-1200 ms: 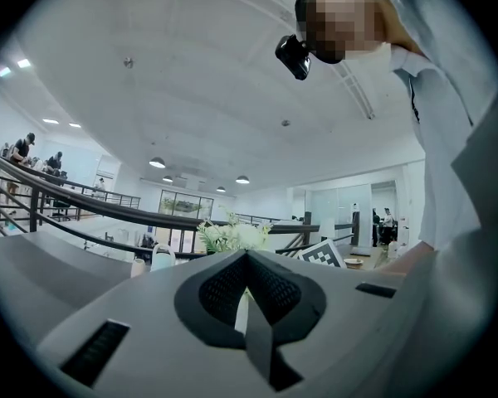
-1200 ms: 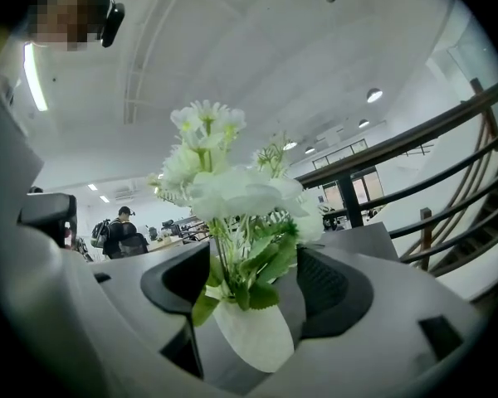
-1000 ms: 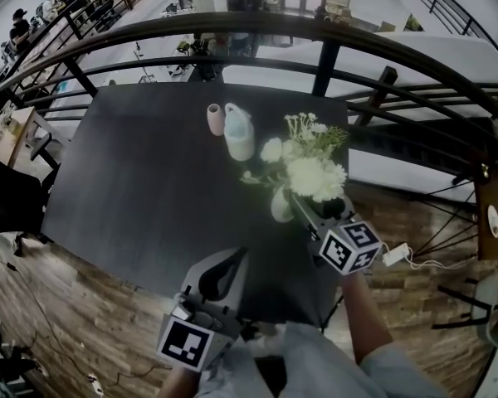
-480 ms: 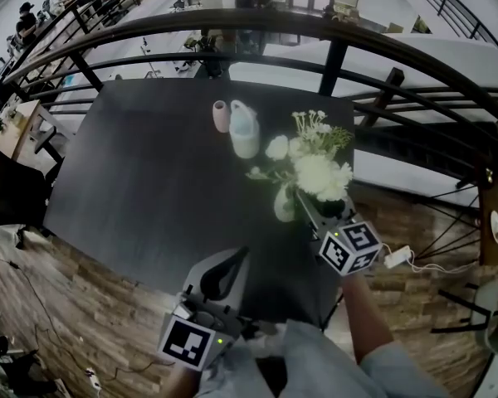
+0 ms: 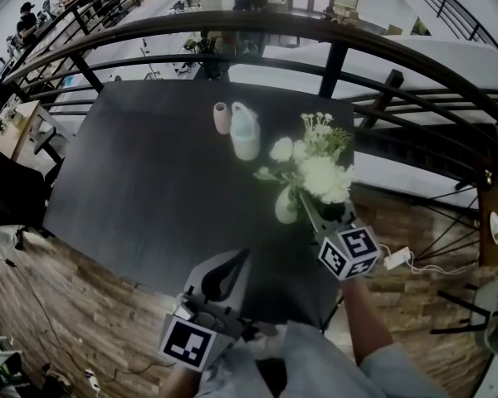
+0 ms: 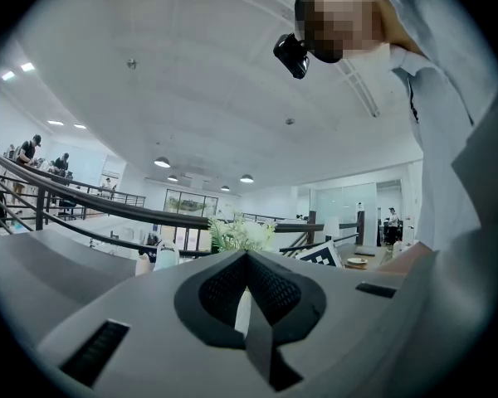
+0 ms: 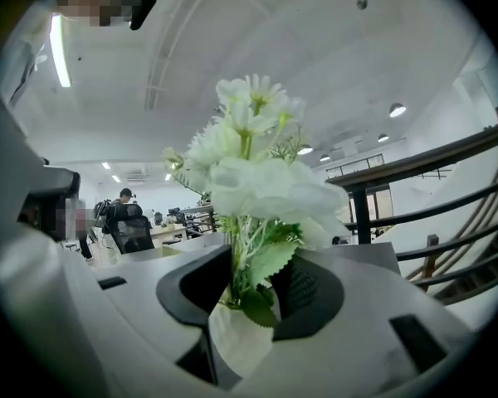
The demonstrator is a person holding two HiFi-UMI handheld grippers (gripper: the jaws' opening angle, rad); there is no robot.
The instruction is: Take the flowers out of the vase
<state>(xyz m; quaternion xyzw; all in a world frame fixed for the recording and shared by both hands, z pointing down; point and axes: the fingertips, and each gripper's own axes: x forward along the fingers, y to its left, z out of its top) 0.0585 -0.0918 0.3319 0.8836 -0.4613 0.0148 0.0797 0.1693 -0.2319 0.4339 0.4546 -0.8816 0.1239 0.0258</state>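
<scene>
Head view: dark table (image 5: 149,181), white vase (image 5: 284,207) near its 3 o'clock edge, upright, with the white flowers (image 5: 319,172) in it, heads leaning toward 1 o'clock. Flowers not out yet.

Right gripper (image 5: 309,210) comes in from 5 o'clock of the vase, level with the vase mouth. Right gripper view: the jaws sit either side of the green stems just above the rim and have just been closing. They are half shut, with the stems close to the left jaw. A leaf laps over the right pad and hides any contact there. No clear squeeze, so I count it as not gripping.

Left gripper (image 5: 232,264) is at 7 o'clock of the vase, well apart, over the near table edge. Its jaws are together at the tips and hold nothing.

Other things: pink cup (image 5: 222,118) and white jug (image 5: 244,133) just beside each other at 11 o'clock of the vase, apart from it. Black railing (image 5: 332,56) runs past the table's 12 o'clock side. White plug and cable (image 5: 396,256) lie on the wood floor (image 5: 58,305) at 4 o'clock.
</scene>
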